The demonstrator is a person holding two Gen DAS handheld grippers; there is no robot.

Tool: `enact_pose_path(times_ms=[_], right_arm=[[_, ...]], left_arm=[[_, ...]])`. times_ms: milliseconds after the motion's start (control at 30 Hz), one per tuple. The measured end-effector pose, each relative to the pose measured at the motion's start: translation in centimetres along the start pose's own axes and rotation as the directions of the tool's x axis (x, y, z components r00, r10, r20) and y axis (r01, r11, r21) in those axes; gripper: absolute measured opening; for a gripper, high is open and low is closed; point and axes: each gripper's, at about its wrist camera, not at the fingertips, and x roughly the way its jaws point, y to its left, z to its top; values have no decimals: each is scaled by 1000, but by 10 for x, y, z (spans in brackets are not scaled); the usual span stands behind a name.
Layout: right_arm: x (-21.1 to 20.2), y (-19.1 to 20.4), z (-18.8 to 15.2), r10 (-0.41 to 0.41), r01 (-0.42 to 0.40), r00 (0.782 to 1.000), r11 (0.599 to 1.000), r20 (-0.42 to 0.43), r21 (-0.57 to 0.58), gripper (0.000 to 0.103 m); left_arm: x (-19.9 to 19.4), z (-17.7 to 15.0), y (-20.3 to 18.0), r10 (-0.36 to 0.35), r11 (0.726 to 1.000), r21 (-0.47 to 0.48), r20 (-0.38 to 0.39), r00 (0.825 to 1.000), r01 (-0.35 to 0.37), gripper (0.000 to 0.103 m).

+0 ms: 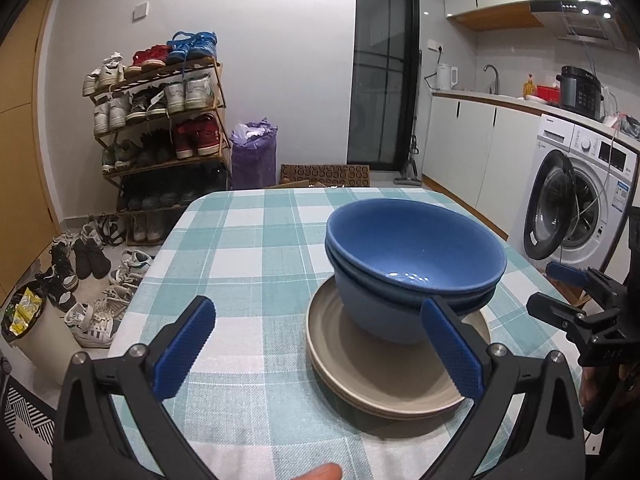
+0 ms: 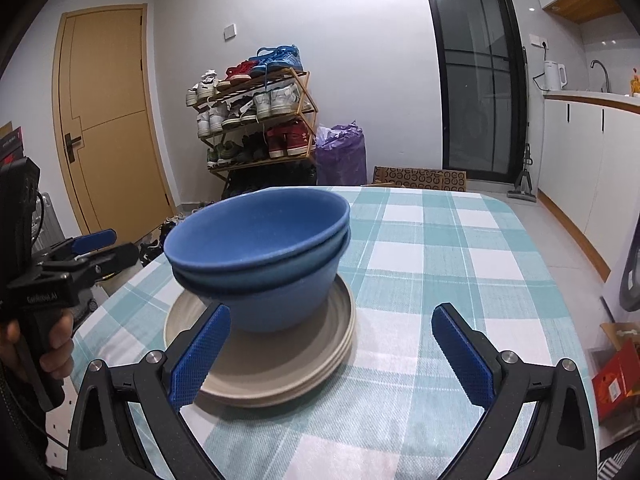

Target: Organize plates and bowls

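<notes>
Checked cloth covers the table [image 1: 248, 240], and on it blue bowls [image 1: 412, 256] sit nested on stacked beige plates [image 1: 384, 376]. Left gripper [image 1: 320, 352] and right gripper [image 2: 332, 356] flank the stack, jaws spread wide, holding nothing. My guess: take the top bowl by opposite rim edges and lift straight, lest the plates skid.
</notes>
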Motion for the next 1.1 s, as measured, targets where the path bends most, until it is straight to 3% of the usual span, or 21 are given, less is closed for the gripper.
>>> enact_pose_path(times_ms=[367,1100], right_arm=[[-5,2,-16,-13,15,999,999,48,-42,102],[-3,10,-23,12,-1,993,996,113,-92,102]], left_arm=[[-5,-21,3,53,998,12,62,997,-54,103],[4,-35,3,65,998,10,110,992,-67,103]])
